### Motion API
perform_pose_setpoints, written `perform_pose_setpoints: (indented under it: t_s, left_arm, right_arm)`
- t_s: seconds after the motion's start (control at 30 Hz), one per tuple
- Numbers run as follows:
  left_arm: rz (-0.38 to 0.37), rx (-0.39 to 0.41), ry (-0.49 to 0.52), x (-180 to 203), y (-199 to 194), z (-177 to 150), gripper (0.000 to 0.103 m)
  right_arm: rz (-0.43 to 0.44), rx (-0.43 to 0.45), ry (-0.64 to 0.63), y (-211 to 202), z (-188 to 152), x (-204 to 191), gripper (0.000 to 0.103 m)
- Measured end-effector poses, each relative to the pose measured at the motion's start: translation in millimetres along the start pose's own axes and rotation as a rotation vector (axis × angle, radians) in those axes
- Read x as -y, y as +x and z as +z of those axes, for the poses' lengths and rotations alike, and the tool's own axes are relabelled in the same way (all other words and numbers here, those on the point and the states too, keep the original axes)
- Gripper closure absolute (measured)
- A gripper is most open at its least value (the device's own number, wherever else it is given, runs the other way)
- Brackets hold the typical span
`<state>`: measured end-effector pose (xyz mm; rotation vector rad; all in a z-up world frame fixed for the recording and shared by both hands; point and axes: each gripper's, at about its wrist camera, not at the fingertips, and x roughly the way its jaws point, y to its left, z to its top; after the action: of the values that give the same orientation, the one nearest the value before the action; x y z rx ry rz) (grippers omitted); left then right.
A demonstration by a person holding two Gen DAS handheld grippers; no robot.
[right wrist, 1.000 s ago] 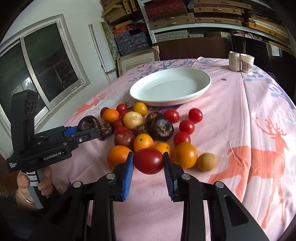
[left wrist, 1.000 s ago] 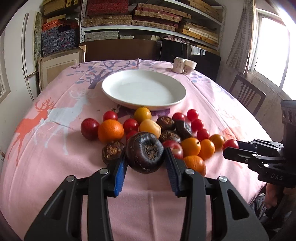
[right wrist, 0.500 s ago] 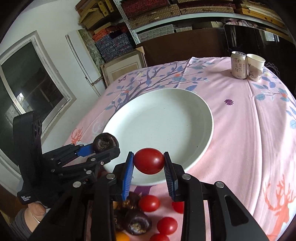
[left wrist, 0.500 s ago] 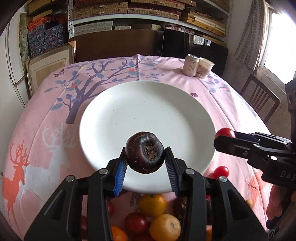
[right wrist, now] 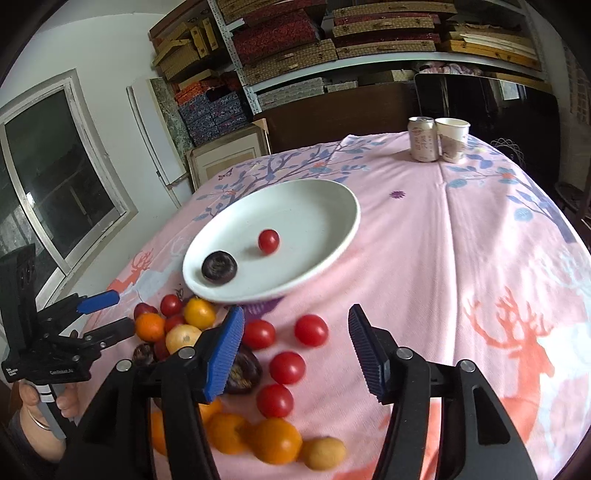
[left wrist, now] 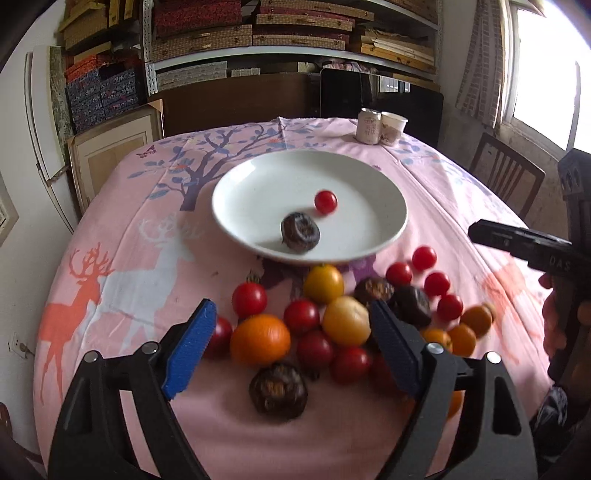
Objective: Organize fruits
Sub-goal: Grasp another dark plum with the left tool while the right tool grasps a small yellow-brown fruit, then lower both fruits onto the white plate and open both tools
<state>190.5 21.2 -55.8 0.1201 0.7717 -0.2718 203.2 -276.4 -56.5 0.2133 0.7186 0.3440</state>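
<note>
A white plate [left wrist: 373, 192] [right wrist: 332, 206] holds a dark wrinkled fruit [left wrist: 300, 232] [right wrist: 218, 266] and a small red tomato [left wrist: 325, 201] [right wrist: 268, 240]. In front of it lies a pile of several red tomatoes [left wrist: 249, 298], oranges [left wrist: 260, 339], yellow fruits [left wrist: 323, 283] and dark fruits [left wrist: 277, 390]. My left gripper [left wrist: 291, 347] is open and empty above the pile. My right gripper [right wrist: 295, 350] is open and empty above loose red tomatoes [right wrist: 311, 329]. Each gripper also shows in the other's view: the right [left wrist: 491, 236], the left [right wrist: 107, 314].
A can [left wrist: 368, 126] [right wrist: 423, 139] and a paper cup [left wrist: 393, 128] [right wrist: 451, 139] stand at the table's far edge. A wooden chair [left wrist: 506, 177] is at the right. Shelves with boxes [left wrist: 258, 33] are behind the pink deer-print tablecloth [left wrist: 110, 258].
Both grippers opened and let go: the dark fruit and the red tomato now lie on the plate. Both grippers have pulled back to above the fruit pile.
</note>
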Motion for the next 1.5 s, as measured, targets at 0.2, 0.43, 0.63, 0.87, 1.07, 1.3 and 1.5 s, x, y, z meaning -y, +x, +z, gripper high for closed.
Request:
perform_pose_setpoints:
  t_s: [0.2,0.43,0.63,0.87,1.07,1.3,1.5]
  left_arm:
    - [0.05,-0.07,0.059,3.2,1.0,-50.2,0.026]
    - [0.05,-0.13,0.03,-2.8,30.4,-51.9,0.061]
    - [0.048,-0.043,0.046,1.6,15.8,-52.4,0.062]
    - [0.039,0.018,-0.004,-4.4,3.9,-52.8,0.062]
    - [0.044,0.019,0.01,-0.3,3.9,-53.0,0.062]
    - [0.034,0.038,-0.022,-6.1,-0.4,-54.0,0.062]
    - [-0.047,0.054,-0.05,-4.4,-8.0,-44.2,0.062]
  right_arm:
    - [0.03,0.027,0.139,-25.8,-40.2,46.6,0.043]
    - [0.025,-0.013,0.125,-24.2,-54.9,50.3,0.043]
    - [0.024,-0.074,-0.062,-26.1,-64.7,16.6,0.048]
    - [-0.071,-0.174,-0.158,-15.1,-72.0,3.6,0.071]
    - [-0.088,-0.213,-0.261,-1.4,-66.3,-9.1,0.07]
    - [-0.033,-0.205,-0.197,-0.8,-67.8,-1.6,0.075]
    - [0.044,-0.11,-0.114,-26.7,-48.5,8.3,0.075]
